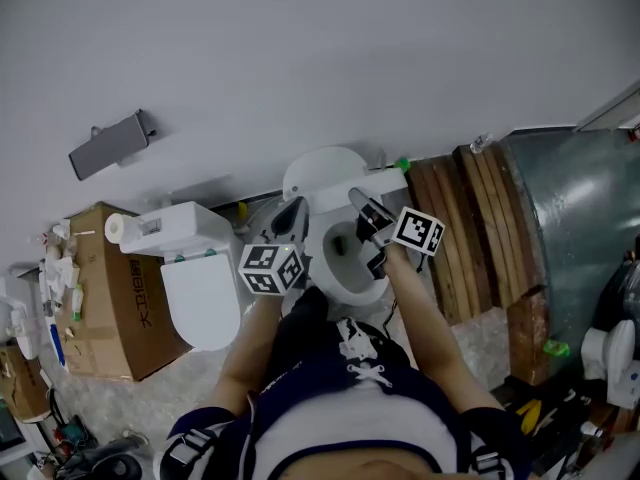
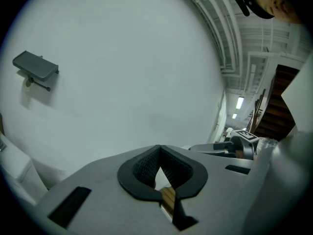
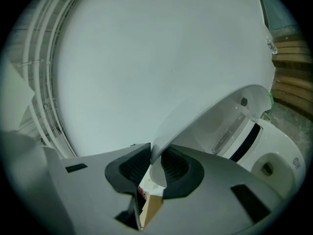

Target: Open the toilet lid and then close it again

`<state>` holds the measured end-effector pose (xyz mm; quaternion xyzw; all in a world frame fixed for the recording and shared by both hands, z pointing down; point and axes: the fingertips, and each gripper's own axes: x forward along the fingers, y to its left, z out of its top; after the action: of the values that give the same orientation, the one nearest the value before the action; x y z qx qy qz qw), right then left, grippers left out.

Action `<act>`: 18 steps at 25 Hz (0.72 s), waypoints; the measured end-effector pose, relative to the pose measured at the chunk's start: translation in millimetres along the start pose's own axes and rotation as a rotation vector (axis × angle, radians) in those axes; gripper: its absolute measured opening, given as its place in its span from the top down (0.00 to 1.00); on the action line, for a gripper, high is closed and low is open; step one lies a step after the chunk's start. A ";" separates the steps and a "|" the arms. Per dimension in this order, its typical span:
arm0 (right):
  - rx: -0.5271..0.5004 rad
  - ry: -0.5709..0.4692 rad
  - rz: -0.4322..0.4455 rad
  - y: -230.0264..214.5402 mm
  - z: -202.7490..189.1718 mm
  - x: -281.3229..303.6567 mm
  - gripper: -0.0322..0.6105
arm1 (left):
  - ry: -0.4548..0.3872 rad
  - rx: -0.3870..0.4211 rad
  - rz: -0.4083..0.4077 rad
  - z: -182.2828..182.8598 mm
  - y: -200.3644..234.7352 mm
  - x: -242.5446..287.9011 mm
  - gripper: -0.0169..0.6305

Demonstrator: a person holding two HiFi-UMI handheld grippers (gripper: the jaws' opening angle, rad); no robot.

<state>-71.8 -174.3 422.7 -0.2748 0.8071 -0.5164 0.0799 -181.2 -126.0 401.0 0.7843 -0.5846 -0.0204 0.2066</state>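
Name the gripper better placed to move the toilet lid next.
Right. The right gripper is clamped on the edge of the toilet lid; the left gripper is shut on nothing and points at the wall.

Dim, even, bluish light; bright ceiling strip lamps (image 2: 239,103) far right; gripper views fisheye-bent with black corners, foreground soft.

Toilet (image 1: 345,286) against the wall (image 1: 300,48), its lid (image 1: 318,173) upright at the rear; second toilet (image 1: 200,288) to its left, cardboard box (image 1: 125,308) beyond that; wooden planks (image 1: 470,233) to the right.
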 end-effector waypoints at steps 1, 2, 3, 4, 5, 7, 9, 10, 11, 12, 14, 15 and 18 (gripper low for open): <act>0.005 -0.008 0.004 1.0 2.9 3.1 0.86 | -0.002 0.003 -0.003 3.0 1.2 2.4 0.96; 0.025 -0.018 0.018 4.3 5.1 7.1 0.86 | -0.005 0.007 -0.006 6.1 2.4 4.4 0.96; 0.045 -0.027 0.034 7.9 7.2 11.1 0.86 | -0.007 0.013 -0.009 9.0 3.6 6.2 0.96; 0.059 -0.034 0.044 10.6 9.7 14.7 0.87 | -0.008 0.020 -0.011 11.8 4.7 8.0 0.96; 0.068 -0.040 0.054 12.3 12.8 18.0 0.87 | -0.010 0.027 -0.012 14.4 5.8 10.1 0.96; 0.085 -0.049 0.086 14.0 20.5 25.4 0.88 | -0.011 0.041 -0.014 18.9 8.6 15.8 0.96; 0.095 -0.053 0.131 15.7 28.3 34.0 0.89 | -0.011 0.049 -0.017 22.6 12.0 22.3 0.96; 0.101 -0.053 0.147 17.1 31.1 38.0 0.89 | -0.011 0.053 -0.019 24.4 13.7 25.4 0.96; 0.106 -0.054 0.160 18.6 33.6 41.8 0.89 | -0.011 0.057 -0.021 26.1 15.5 28.3 0.96; 0.109 -0.056 0.170 19.8 36.1 45.7 0.89 | -0.011 0.061 -0.023 27.9 17.6 31.2 0.96; 0.120 -0.060 0.185 21.6 40.9 53.6 0.89 | -0.012 0.066 -0.025 31.6 21.9 36.0 0.96; 0.127 -0.062 0.189 22.0 43.3 57.1 0.89 | -0.012 0.067 -0.025 33.6 23.8 38.0 0.96; 0.138 -0.065 0.188 21.3 51.4 67.0 0.89 | -0.015 0.068 -0.025 40.4 28.7 42.7 0.96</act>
<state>-114.3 -243.4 391.0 -0.2082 0.7888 -0.5518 0.1731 -204.8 -184.2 383.0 0.7978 -0.5768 -0.0089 0.1753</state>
